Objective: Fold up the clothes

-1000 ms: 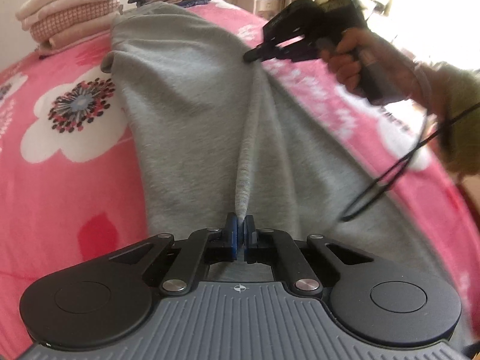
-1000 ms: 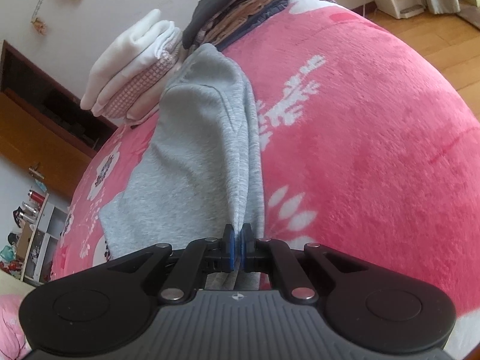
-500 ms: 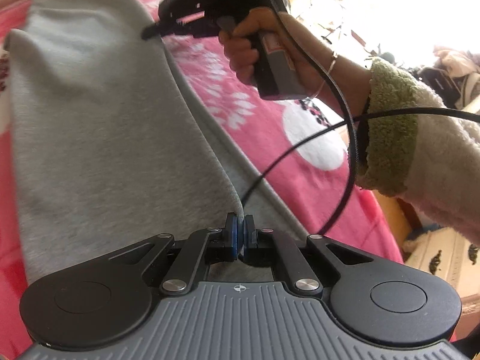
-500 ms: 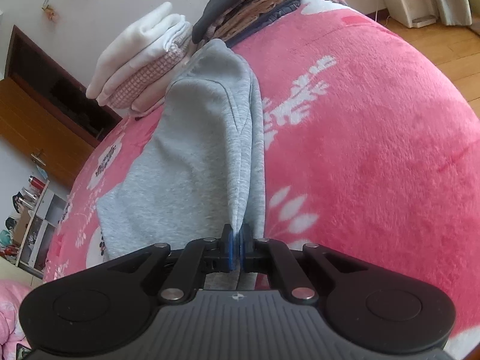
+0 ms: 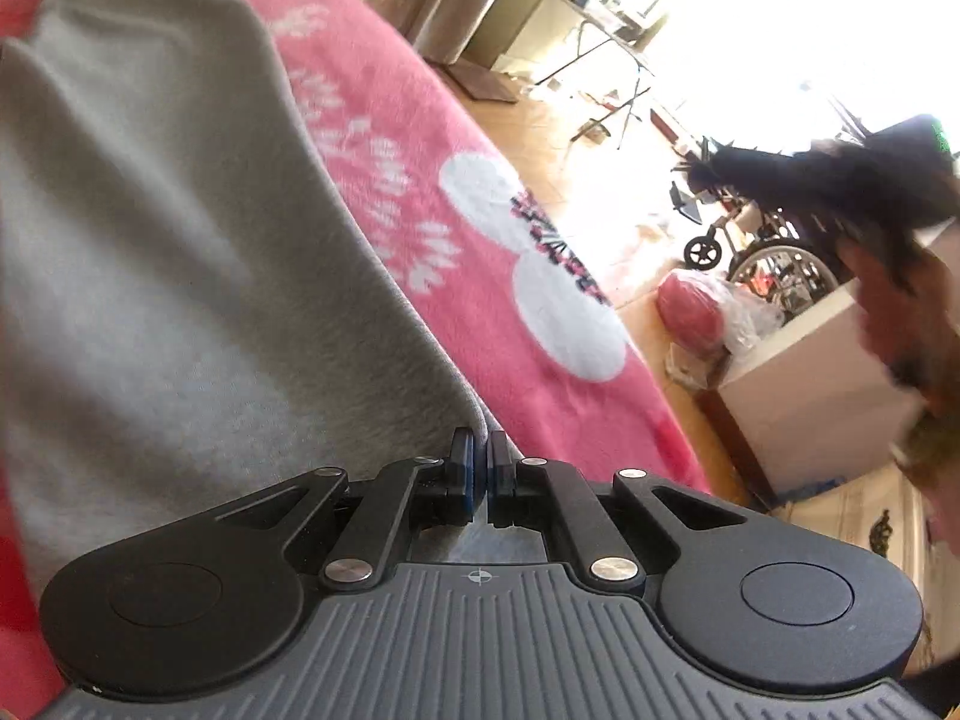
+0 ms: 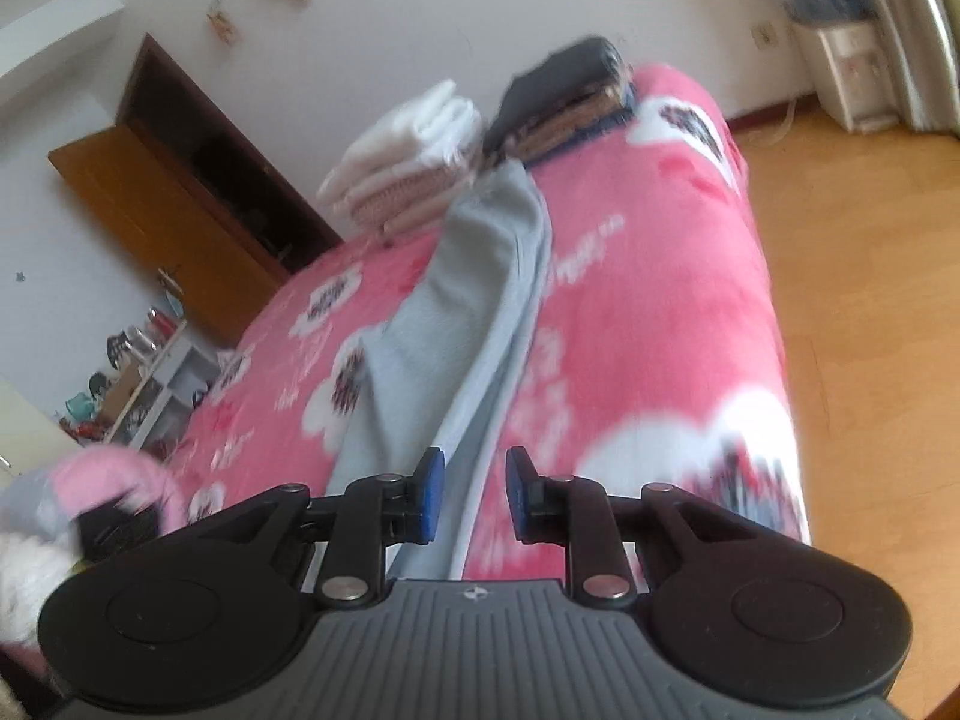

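Left gripper (image 5: 480, 468) is clamped on the near edge of the grey garment (image 5: 180, 228), which lies lengthwise along the pink blanket (image 5: 432, 192). Right gripper (image 6: 475, 495) is opening with nothing between its pads, well above the cloth. Risk: with only one corner pinned, any left-hand tug could skew the fold or drag the garment toward the folded stacks (image 6: 420, 150).
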`<state>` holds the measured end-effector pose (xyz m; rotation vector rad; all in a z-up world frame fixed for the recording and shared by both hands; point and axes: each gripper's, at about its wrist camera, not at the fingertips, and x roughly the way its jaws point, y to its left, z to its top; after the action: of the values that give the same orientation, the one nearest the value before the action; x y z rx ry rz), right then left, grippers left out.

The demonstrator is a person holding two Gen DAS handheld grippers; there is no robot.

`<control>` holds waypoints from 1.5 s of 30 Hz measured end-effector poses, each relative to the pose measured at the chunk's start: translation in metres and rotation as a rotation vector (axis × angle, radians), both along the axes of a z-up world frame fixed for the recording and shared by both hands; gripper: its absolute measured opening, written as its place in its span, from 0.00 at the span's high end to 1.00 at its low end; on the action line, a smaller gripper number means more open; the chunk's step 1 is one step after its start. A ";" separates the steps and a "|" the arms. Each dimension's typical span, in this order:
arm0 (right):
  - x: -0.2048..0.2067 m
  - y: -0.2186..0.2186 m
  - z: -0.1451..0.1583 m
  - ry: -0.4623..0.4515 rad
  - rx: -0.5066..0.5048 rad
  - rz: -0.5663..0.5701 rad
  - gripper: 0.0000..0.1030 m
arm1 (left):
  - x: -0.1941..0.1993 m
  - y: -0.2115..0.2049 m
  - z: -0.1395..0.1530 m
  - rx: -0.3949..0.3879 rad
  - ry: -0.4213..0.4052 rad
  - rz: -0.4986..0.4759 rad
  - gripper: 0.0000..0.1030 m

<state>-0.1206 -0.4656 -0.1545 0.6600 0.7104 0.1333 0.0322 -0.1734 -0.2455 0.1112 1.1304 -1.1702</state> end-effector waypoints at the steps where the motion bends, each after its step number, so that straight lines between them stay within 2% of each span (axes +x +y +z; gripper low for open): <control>1: -0.011 0.007 -0.001 0.024 0.013 -0.004 0.70 | -0.002 -0.005 -0.008 0.005 0.003 0.011 0.98; 5: -0.031 0.040 -0.032 0.117 0.112 -0.022 0.69 | -0.008 -0.015 -0.030 -0.018 -0.037 0.052 0.95; 6: -0.033 0.047 -0.040 0.131 0.131 -0.019 0.69 | -0.011 -0.014 -0.026 -0.022 -0.053 0.046 0.93; 8: -0.035 0.061 -0.055 0.166 0.144 -0.017 0.69 | -0.014 -0.012 -0.015 -0.014 -0.067 0.016 0.75; 12: -0.036 0.073 -0.079 0.223 0.227 -0.064 0.69 | -0.020 0.005 0.023 -0.005 -0.100 0.007 0.62; 14: -0.034 0.077 -0.086 0.231 0.277 -0.084 0.69 | -0.024 0.017 0.044 0.005 -0.115 -0.021 0.51; 16: -0.030 0.081 -0.087 0.230 0.310 -0.082 0.69 | -0.028 0.030 0.064 0.018 -0.132 -0.049 0.49; 18: -0.026 0.086 -0.085 0.221 0.330 -0.068 0.69 | -0.029 0.047 0.078 0.068 -0.186 -0.079 0.47; 20: -0.023 0.090 -0.082 0.216 0.347 -0.054 0.69 | -0.030 0.065 0.092 0.119 -0.238 -0.106 0.37; 21: -0.023 0.093 -0.081 0.219 0.357 -0.047 0.68 | -0.026 0.076 0.091 0.147 -0.253 -0.086 0.36; 23: -0.022 0.098 -0.081 0.232 0.372 -0.035 0.67 | -0.017 0.097 0.090 0.203 -0.284 -0.046 0.36; 26: -0.023 0.105 -0.087 0.271 0.382 -0.027 0.65 | -0.011 0.122 0.069 0.273 -0.349 -0.032 0.36; 28: -0.024 0.106 -0.093 0.294 0.392 -0.031 0.65 | -0.008 0.132 0.052 0.310 -0.345 -0.082 0.36; 32: -0.024 0.109 -0.099 0.325 0.407 -0.036 0.64 | 0.001 0.138 0.028 0.305 -0.321 -0.158 0.36; 40: -0.018 0.116 -0.098 0.343 0.384 -0.014 0.64 | 0.016 0.122 -0.009 0.353 -0.272 -0.349 0.36; 42: -0.017 0.115 -0.101 0.355 0.378 -0.018 0.64 | 0.013 0.125 -0.013 0.346 -0.259 -0.362 0.40; 44: -0.015 0.114 -0.103 0.364 0.378 -0.025 0.63 | 0.013 0.129 -0.012 0.327 -0.233 -0.359 0.62; 45: -0.014 0.113 -0.104 0.364 0.381 -0.028 0.63 | 0.012 0.131 -0.011 0.314 -0.215 -0.354 0.69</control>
<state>-0.1343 -0.3524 -0.2582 1.0747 1.0379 0.1244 0.0438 -0.0425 -0.2561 0.6871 1.1216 -1.2461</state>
